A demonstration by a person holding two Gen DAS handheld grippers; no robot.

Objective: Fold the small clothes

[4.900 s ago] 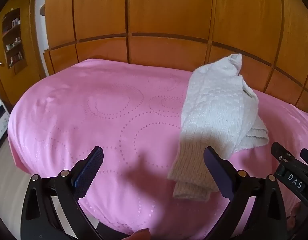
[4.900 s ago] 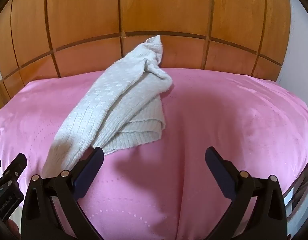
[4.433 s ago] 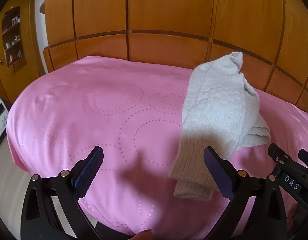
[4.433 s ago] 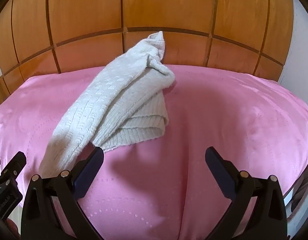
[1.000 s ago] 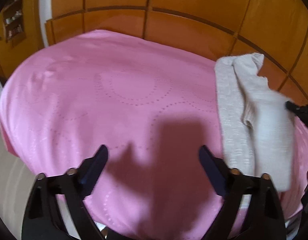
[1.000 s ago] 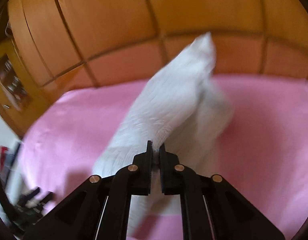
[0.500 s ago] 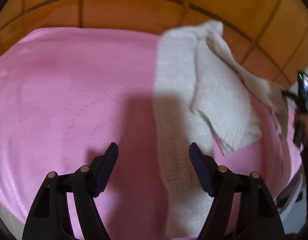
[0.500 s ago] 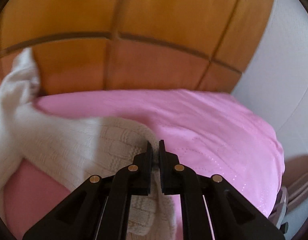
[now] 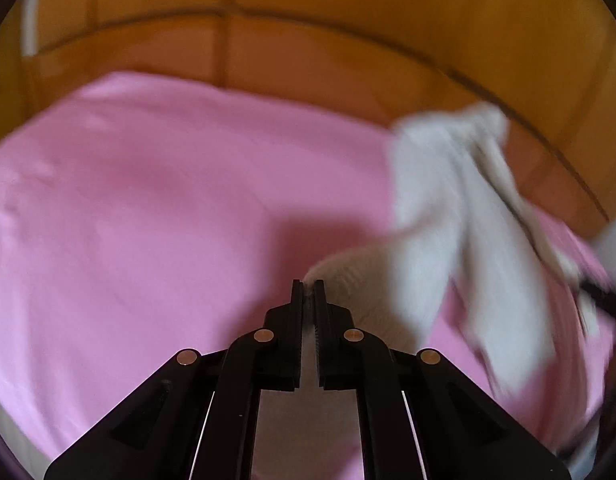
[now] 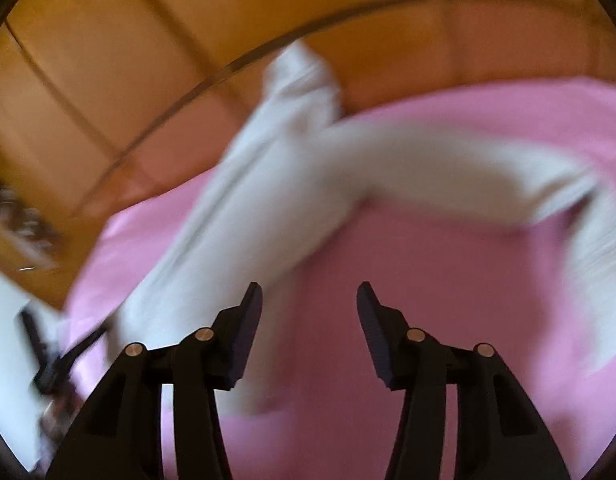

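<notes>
A cream knitted garment (image 9: 448, 216) lies spread on the pink bedspread (image 9: 147, 216), blurred by motion. My left gripper (image 9: 308, 292) is shut on a near edge of the garment, and fabric shows between and under its fingers. In the right wrist view the garment (image 10: 291, 200) stretches from the far headboard toward the near left and out to the right. My right gripper (image 10: 310, 300) is open and empty above the bedspread (image 10: 448, 300), with its left finger (image 10: 247, 312) close beside the garment.
A wooden panelled headboard (image 9: 308, 32) rises behind the bed. The bed edge drops off at the near left (image 9: 11, 420). The other gripper's dark parts show at the left edge of the right wrist view (image 10: 55, 356).
My left gripper has closed on the garment's near edge. My right gripper has opened and let go of the garment, then swung left. Both views are motion blurred.
</notes>
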